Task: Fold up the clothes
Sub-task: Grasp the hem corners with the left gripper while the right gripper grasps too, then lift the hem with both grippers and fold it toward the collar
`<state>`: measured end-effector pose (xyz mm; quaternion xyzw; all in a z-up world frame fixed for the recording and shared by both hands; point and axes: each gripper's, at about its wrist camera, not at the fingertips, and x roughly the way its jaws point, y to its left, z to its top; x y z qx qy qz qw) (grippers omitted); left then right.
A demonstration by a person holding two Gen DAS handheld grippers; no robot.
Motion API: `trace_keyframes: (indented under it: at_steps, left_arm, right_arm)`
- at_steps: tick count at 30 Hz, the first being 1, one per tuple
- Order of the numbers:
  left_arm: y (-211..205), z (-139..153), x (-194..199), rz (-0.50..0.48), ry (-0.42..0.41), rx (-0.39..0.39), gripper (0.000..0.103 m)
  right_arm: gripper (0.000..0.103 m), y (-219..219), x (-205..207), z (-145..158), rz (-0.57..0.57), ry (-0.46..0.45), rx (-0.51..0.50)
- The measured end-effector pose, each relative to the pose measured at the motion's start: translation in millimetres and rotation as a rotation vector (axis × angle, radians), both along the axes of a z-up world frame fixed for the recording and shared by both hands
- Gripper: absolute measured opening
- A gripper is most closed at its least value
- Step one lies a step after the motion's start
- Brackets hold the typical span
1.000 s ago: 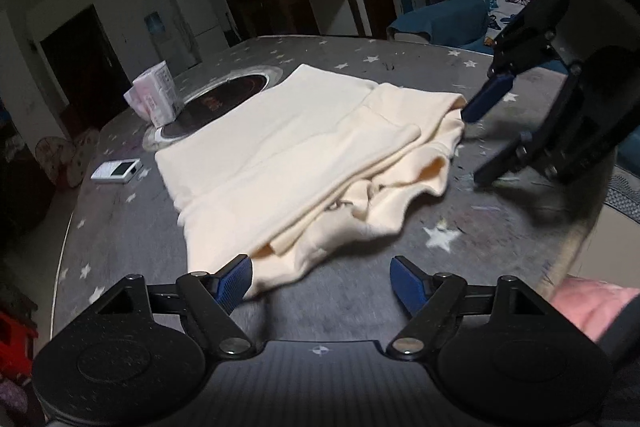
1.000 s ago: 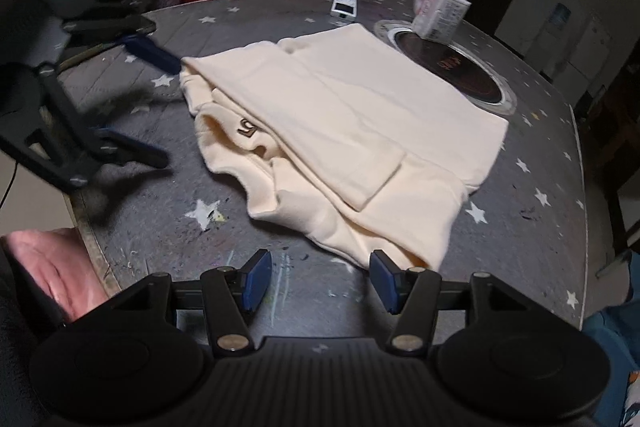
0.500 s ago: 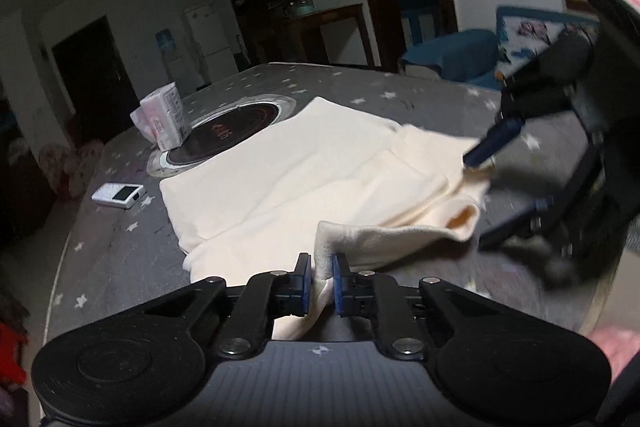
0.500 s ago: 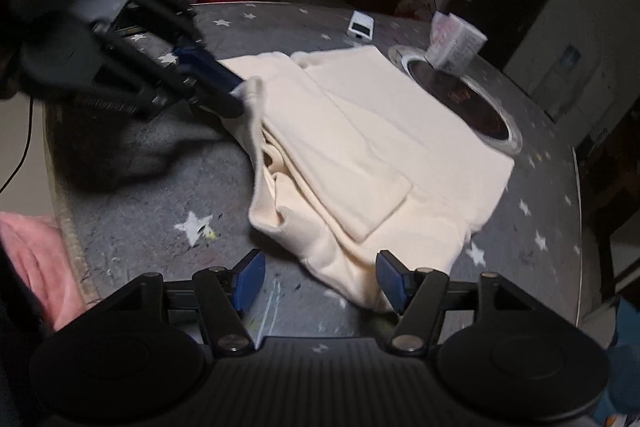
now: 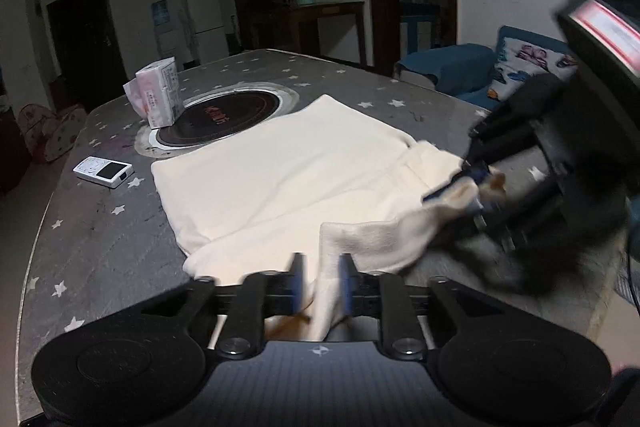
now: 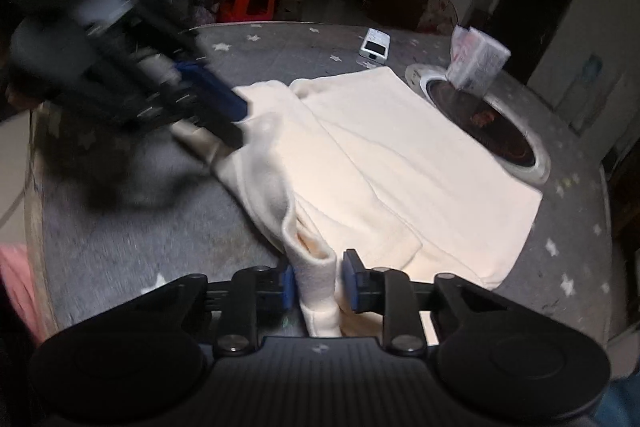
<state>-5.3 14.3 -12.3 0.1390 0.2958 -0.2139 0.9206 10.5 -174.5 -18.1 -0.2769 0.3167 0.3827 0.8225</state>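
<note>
Left wrist | left hand-held gripper [image 5: 322,281] pinches cream garment [image 5: 280,163] edge | right hand-held gripper [image 6: 318,285] likewise clamped

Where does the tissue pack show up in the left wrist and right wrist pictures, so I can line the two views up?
Left wrist view: the tissue pack stands upper left, on the near-left rim of the round hob.
Right wrist view: the tissue pack stands upper right, on the far rim of the hob.
Shared landmark: the small white device lying on the table beyond the cream garment.
</note>
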Motion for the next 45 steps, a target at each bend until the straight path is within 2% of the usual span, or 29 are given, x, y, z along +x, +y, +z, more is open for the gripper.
trace_keyframes:
  at_steps: [1, 3, 7, 10, 12, 14, 16, 18, 20, 28, 39, 42, 45]
  left_arm:
    - [0.1, -1.2, -5.9, -0.009, -0.017, 0.023, 0.048]
    - [-3.5, -6.8, -15.8, -0.032, -0.044, 0.088, 0.052]
    - [-12.6, -20.8, -20.1, -0.064, -0.053, 0.178, 0.053]
    - [-15.3, -26.5, -15.8, -0.075, -0.064, 0.206, 0.053]
    - [-15.4, -26.7, -11.9, -0.081, -0.067, 0.213, 0.053]
    - [-13.1, -26.3, -7.3, -0.080, -0.055, 0.204, 0.052]
    - [-9.5, -26.5, -3.3, -0.082, -0.046, 0.199, 0.033]
    - [-5.1, -25.7, -2.1, -0.077, -0.033, 0.185, 0.018]
    - [-1.1, -23.9, -2.5, -0.073, -0.025, 0.171, 0.014]
    - [4.5, -6.3, -32.7, -0.100, -0.002, 0.126, 0.012]
    - [10.7, 38.5, -125.4, -0.144, 0.069, 0.030, 0.012]
    - [9.8, 44.9, -130.1, -0.155, 0.070, 0.031, 0.011]
    - [11.5, 49.1, -114.4, -0.144, 0.081, 0.009, 0.011]
  right_arm:
    - [0.017, -2.2, 4.8, 2.1, -0.010, 0.027, 0.019]
    - [0.016, -5.6, 12.8, 5.7, -0.027, 0.069, 0.049]
    - [0.015, -8.4, 23.1, 11.0, -0.045, 0.109, 0.083]
    - [0.014, -10.4, 30.8, 14.9, -0.059, 0.139, 0.108]
    - [0.014, -9.4, 31.9, 17.4, -0.057, 0.128, 0.107]
    - [0.014, -9.2, 31.7, 18.2, -0.056, 0.122, 0.107]
    - [0.013, -9.0, 29.5, 17.1, -0.055, 0.113, 0.104]
    - [0.011, -8.8, 27.2, 15.9, -0.053, 0.103, 0.101]
    - [0.010, -9.5, 21.3, 15.9, -0.049, 0.092, 0.102]
    - [0.009, -15.5, -17.7, 30.2, 0.003, 0.065, 0.091]
    - [0.009, -32.4, -109.0, 77.8, 0.089, 0.138, 0.089]
    - [0.009, -33.1, -114.0, 86.4, 0.089, 0.156, 0.089]
    - [0.009, -33.6, -99.9, 91.4, 0.065, 0.165, 0.099]
